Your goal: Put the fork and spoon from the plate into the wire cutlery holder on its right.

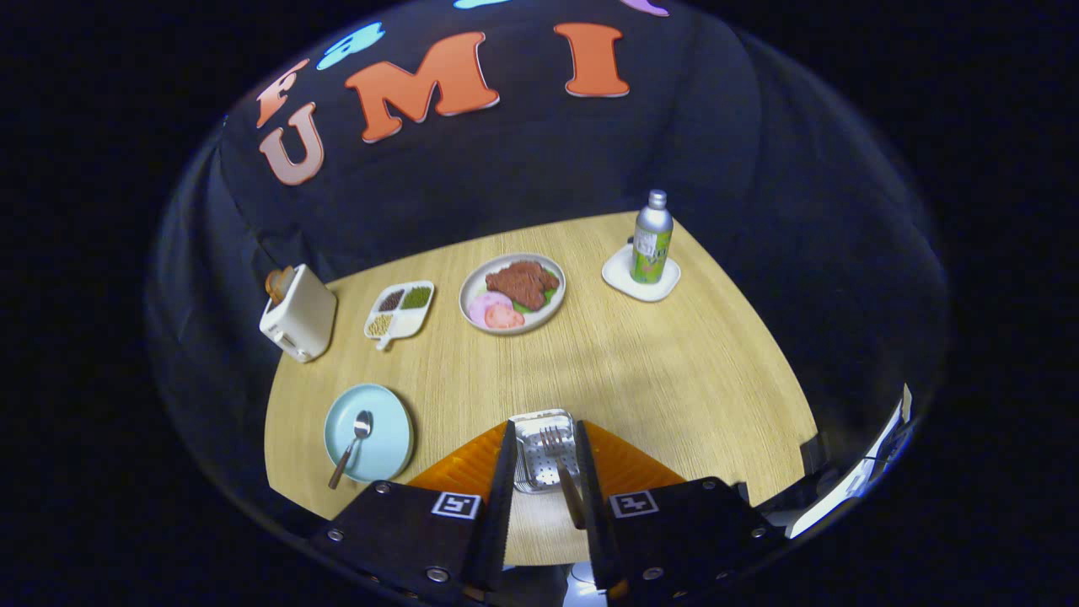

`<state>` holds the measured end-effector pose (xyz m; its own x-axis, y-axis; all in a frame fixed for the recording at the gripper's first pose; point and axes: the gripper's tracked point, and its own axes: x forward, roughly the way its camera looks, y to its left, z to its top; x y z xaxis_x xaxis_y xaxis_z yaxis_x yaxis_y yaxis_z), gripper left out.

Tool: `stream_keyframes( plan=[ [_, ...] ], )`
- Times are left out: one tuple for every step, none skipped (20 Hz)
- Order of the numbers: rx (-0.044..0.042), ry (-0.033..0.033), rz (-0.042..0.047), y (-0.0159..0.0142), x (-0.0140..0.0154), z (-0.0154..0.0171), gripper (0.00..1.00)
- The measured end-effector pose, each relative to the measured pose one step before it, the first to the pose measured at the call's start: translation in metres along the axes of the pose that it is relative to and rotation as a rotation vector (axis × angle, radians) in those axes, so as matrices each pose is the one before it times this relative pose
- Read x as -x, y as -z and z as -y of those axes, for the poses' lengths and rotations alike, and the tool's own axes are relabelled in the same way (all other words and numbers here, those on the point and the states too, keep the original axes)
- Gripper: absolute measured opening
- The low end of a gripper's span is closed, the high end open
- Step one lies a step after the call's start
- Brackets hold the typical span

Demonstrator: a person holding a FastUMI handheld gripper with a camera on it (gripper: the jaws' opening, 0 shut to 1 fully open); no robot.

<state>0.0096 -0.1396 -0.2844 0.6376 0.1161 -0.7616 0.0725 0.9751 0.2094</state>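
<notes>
Tool: our tool [544, 438] hangs over the near part of the surface [641, 371], fingers a little apart.
Fork: the fork [563, 472] stands tines-up between the fingers, over the wire cutlery holder [541, 451]; its handle lies along the right finger (we cannot tell whether both fingers press on it).
Holder: on the surface just ahead of and between our fingers, right of the blue plate [369, 432].
Spoon: the spoon [351, 445] lies on the blue plate.
Far side: we see a toaster [298, 314] at left, then a divided snack dish [399, 312], a food plate [512, 292], and a bottle [652, 237] upright on a white coaster [641, 274].
</notes>
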Motion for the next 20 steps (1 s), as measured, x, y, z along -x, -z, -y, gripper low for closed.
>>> stream_keyframes(
  plan=[
    [0.00875, 0.00136, 0.06787, -0.0145, 0.00429, -0.00731, 0.48],
    [0.00654, -0.00124, 0.07363, -0.01681, 0.00484, -0.00504, 0.53],
    [0.00811, -0.00124, 0.07011, -0.01701, 0.00554, -0.00598, 0.58],
    [0.00215, -0.00359, 0.06769, -0.0155, 0.00481, -0.0063, 0.61],
    [0.00094, -0.00389, 0.06202, -0.01552, 0.00308, -0.00663, 0.66],
    [0.00177, -0.00766, 0.05783, -0.01175, 0.00385, -0.0078, 0.7],
    [0.00908, -0.01397, 0.0571, -0.01136, 0.00394, -0.00701, 0.75],
    [0.01233, -0.01713, 0.06255, -0.01344, 0.00434, -0.00934, 0.76],
    [0.01353, -0.01274, 0.05717, -0.01271, 0.00219, -0.00872, 0.78],
    [0.0134, -0.01098, 0.05298, -0.00857, 0.00034, -0.00764, 0.78],
    [0.01215, -0.00972, 0.04556, -0.00915, 0.0004, -0.00828, 0.78],
    [0.01216, -0.01652, 0.04578, -0.00758, -0.00031, -0.01146, 0.78],
    [0.01176, -0.01401, 0.03636, -0.0068, 0.00151, -0.0097, 0.78],
    [0.00935, -0.00521, 0.026, -0.00519, -0.00029, -0.00914, 0.78],
    [0.00615, -0.00524, 0.02031, -0.00281, -0.0005, -0.00753, 0.78],
    [0.00163, -0.00198, 0.00996, -0.0008, -0.00156, -0.00697, 0.78],
    [-0.00724, -0.00565, 0.00651, 0.00023, -0.00028, -0.00835, 0.78],
    [-0.01014, -0.01172, -0.00197, 0.00099, 0.00001, -0.01019, 0.78],
    [-0.00964, -0.00877, -0.00009, 0.00162, -0.00179, -0.00895, 0.78],
    [0.00007, -0.01016, -0.00132, 0.0016, -0.00099, -0.01051, 0.78]
  ],
)
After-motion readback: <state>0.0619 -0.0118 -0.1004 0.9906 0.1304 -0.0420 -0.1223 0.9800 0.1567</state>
